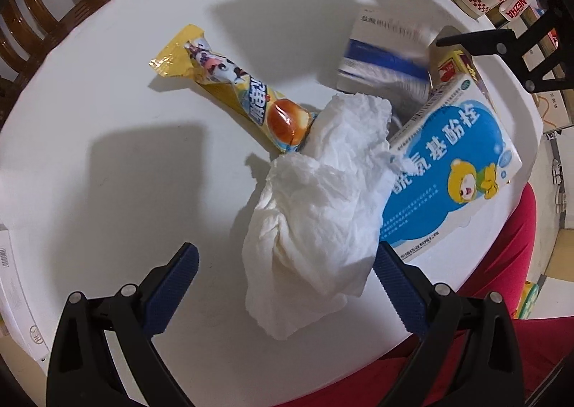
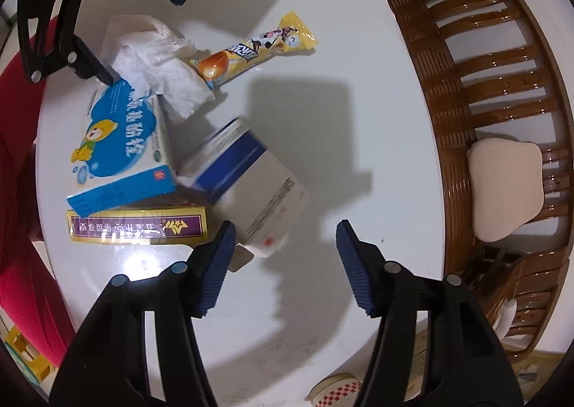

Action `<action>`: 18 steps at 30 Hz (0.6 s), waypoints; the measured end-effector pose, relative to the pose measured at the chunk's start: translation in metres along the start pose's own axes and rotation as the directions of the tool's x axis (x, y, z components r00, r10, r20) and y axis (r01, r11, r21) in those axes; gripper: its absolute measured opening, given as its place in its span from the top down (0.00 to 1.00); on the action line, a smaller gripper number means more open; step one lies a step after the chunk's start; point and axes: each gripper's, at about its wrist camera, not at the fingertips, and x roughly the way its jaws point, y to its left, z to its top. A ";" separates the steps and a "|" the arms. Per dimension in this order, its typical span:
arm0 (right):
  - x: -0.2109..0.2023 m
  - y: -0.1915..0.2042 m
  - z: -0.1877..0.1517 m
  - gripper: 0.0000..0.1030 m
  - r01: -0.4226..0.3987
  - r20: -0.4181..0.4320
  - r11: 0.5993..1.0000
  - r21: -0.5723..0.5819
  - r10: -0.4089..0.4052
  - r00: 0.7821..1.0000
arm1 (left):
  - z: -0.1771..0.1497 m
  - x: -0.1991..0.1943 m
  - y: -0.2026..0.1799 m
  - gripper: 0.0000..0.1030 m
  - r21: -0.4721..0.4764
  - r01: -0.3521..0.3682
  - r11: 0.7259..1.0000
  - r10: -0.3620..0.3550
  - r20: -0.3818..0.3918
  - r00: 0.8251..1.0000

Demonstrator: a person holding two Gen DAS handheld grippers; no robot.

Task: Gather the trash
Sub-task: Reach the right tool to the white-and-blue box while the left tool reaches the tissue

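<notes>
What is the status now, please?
Left tongs open, around tissue. Right tongs open, near blurred white box. Wrapper, blue box, yellow box on table.

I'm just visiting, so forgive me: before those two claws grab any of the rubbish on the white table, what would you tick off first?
1. Left gripper open: ok.
2. Crumpled tissue between its fingers: ok, though it sits nearer one finger.
3. Right gripper open: ok.
4. White and blue box within the right gripper's span: not ok, it lies off to one side.
5. Bear box apart from the tissue: not ok, they overlap.
6. Somewhere to drop the trash: cannot tell, no bin in view.
</notes>
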 end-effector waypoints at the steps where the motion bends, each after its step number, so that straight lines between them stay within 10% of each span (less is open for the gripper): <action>1: 0.001 -0.001 0.001 0.44 -0.016 0.000 1.000 -0.004 0.016 1.000 | 0.001 0.001 0.000 0.08 0.003 0.004 1.000 -0.004 -0.002 1.000; 18: 0.032 -0.003 0.016 0.44 -0.143 -0.124 0.971 -0.189 0.121 0.985 | 0.017 0.017 0.005 0.08 0.058 0.069 0.996 -0.067 -0.038 0.997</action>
